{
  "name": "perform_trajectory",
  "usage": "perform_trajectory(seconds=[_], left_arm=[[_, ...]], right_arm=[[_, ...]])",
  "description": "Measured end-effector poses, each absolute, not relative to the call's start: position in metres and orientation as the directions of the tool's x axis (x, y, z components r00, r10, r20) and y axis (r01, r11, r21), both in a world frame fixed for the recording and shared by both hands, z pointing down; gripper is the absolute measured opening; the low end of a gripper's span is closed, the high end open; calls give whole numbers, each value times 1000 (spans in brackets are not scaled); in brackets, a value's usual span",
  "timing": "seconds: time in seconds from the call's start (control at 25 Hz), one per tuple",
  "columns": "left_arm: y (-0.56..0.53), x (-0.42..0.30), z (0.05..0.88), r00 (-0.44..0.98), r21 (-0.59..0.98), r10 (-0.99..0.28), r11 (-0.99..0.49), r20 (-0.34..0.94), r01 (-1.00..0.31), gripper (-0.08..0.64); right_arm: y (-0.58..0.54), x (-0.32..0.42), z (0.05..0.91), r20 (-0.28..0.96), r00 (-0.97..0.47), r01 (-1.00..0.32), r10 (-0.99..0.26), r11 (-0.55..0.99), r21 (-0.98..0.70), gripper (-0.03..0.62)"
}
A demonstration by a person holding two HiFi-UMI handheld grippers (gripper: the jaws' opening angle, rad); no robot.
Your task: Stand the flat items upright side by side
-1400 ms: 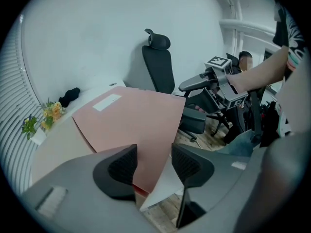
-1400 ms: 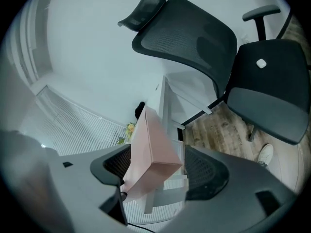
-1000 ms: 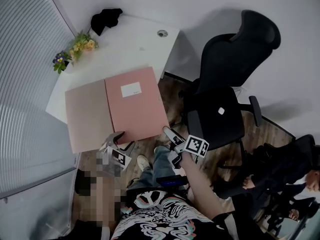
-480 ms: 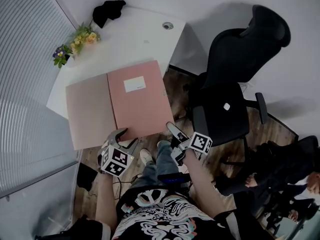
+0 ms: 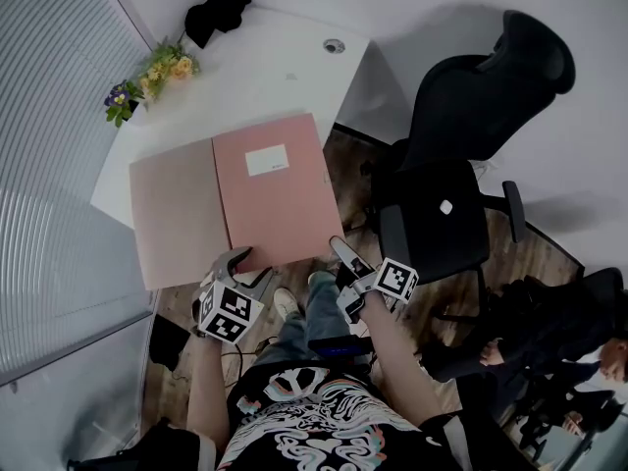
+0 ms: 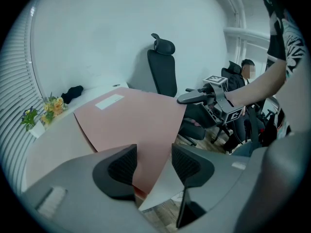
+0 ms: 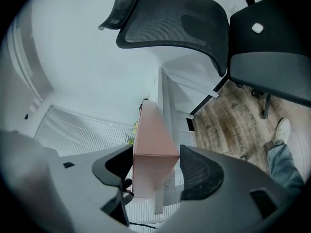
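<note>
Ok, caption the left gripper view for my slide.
Open left tongs straddle a pink folder at its near edge, flat on the white desk.

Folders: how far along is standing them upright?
Done: nothing; the labelled folder and the plain folder lie flat, overlapping, on the desk. In hand: the right gripper, jaws just closing, straddles the labelled folder's near corner; the left gripper is open at its near edge. Left: standing both upright, side by side.

Head cam looks steeply down; both gripper views near, sharing folder (image 5: pixel 275 204).
</note>
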State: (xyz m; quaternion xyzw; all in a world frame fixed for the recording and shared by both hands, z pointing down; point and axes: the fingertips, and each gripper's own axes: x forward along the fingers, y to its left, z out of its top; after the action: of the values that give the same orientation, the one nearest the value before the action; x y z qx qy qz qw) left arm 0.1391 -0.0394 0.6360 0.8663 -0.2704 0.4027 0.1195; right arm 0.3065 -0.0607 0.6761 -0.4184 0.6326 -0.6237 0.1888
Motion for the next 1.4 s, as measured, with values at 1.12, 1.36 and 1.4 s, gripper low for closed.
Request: perform_trajectory(seconds=[1.12,1.36,1.4], left_arm=[[-46,139,622,645,190,-360,-759,674,-622,227],[-44,144,618,685,263,-371,-726,627,-635,227],[-45,144,618,695,288,-373,-714,615,-638,227]], right_arm=[[-65,310,599,284,-525,-441,-802,-29,-897,268],[-65,311,576,299,-522,-520,-799,20,-854,267],[-67,310,573,303,-523,-531,-797,27,-847,267]])
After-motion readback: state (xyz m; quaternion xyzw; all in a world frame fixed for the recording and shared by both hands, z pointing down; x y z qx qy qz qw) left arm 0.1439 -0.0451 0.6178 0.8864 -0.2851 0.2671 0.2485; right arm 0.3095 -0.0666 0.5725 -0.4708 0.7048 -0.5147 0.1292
